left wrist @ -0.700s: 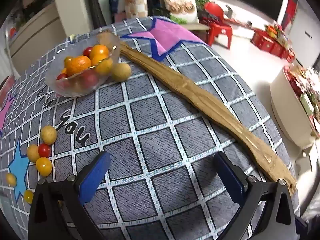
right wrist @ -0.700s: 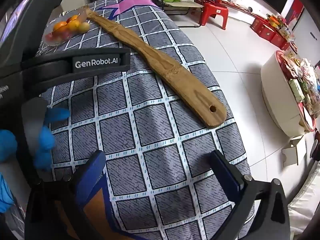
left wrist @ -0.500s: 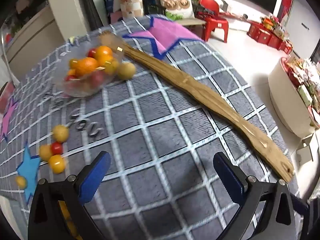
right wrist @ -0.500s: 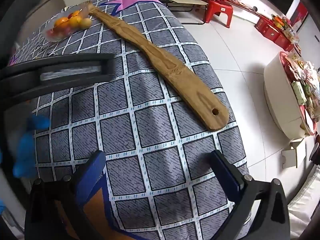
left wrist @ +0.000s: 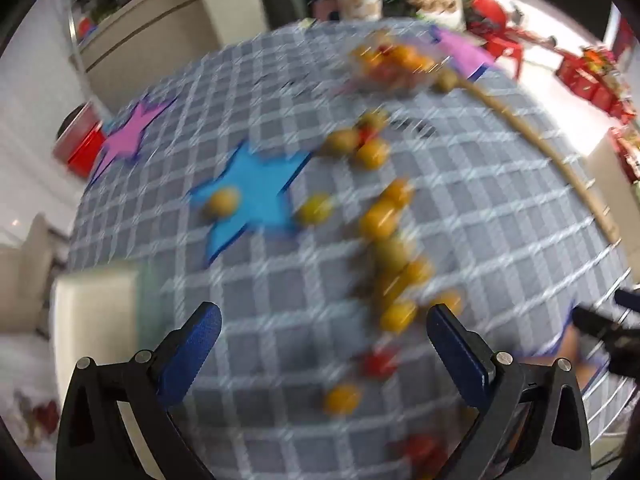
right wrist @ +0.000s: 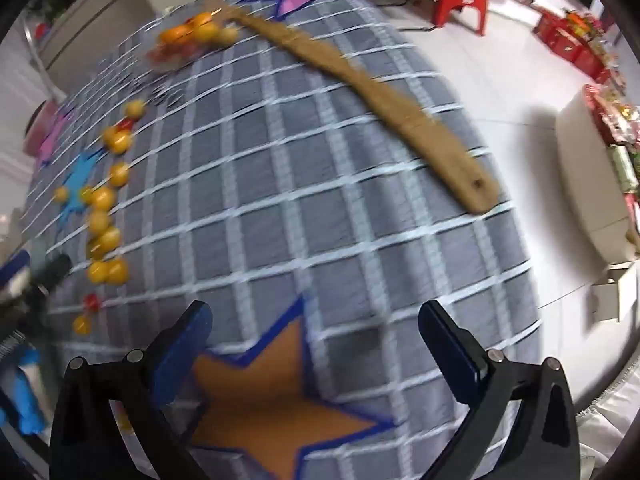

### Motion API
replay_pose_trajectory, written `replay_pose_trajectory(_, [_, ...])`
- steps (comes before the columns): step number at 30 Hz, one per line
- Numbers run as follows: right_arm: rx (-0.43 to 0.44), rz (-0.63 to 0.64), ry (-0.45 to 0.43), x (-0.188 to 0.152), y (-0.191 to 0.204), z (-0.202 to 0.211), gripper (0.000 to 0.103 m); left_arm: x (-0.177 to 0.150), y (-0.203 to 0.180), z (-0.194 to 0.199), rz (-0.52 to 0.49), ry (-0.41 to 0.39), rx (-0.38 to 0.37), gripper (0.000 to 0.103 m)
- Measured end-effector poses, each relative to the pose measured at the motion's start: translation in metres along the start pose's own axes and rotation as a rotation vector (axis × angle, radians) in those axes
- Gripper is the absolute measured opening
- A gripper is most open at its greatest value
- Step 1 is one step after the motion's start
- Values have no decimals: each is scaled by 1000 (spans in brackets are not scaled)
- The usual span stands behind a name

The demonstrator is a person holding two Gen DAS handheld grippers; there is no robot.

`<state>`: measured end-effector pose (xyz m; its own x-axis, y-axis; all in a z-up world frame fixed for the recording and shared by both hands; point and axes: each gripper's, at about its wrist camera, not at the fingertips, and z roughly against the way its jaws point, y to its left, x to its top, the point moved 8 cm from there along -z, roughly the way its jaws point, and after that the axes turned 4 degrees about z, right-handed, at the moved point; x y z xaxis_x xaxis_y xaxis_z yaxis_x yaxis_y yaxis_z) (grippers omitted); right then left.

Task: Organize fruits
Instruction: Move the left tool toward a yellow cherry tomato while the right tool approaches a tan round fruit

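Several small yellow, orange and red fruits (left wrist: 394, 258) lie scattered on the grey checked tablecloth (left wrist: 500, 240); they also show at the left of the right wrist view (right wrist: 102, 220). A clear glass bowl (left wrist: 394, 68) filled with fruit stands at the far side of the table and shows in the right wrist view too (right wrist: 186, 42). My left gripper (left wrist: 322, 330) is open and empty above the near fruits. My right gripper (right wrist: 314, 332) is open and empty above an orange star on the cloth. Both views are motion-blurred.
A long wooden board (right wrist: 384, 108) lies diagonally across the table's right side, also in the left wrist view (left wrist: 548, 148). A pale box (left wrist: 96, 320) stands near the table's left front edge. A red stool (right wrist: 460, 4) stands on the floor beyond.
The left gripper has swung left, so the scattered fruits now lie ahead of it instead of the board. The right view has pulled back and the left gripper no longer blocks it.
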<state>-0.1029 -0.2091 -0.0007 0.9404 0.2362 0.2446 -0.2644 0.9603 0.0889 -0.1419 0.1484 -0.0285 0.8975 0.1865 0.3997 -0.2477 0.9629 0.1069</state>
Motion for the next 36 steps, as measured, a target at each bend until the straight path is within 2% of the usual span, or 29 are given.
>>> replay_pose_trajectory(4, [35, 42, 29, -12, 30, 2, 103, -36, 18, 1, 56, 86, -6, 103])
replay_pose_trajectory(6, [50, 56, 41, -15, 39, 2, 103, -44, 23, 2, 76, 106, -18, 103])
replay_pose_trajectory(7, [50, 61, 49, -15, 52, -1, 103, -46, 24, 1, 82, 117, -24, 103])
replay_pose_trajectory(14, [70, 79, 90, -32, 68, 2, 103, -53, 21, -5, 103, 176, -28, 103])
replay_pose_trajectory(36, [72, 87, 122, -27, 107, -23, 103, -49, 25, -15, 119, 191, -23, 103])
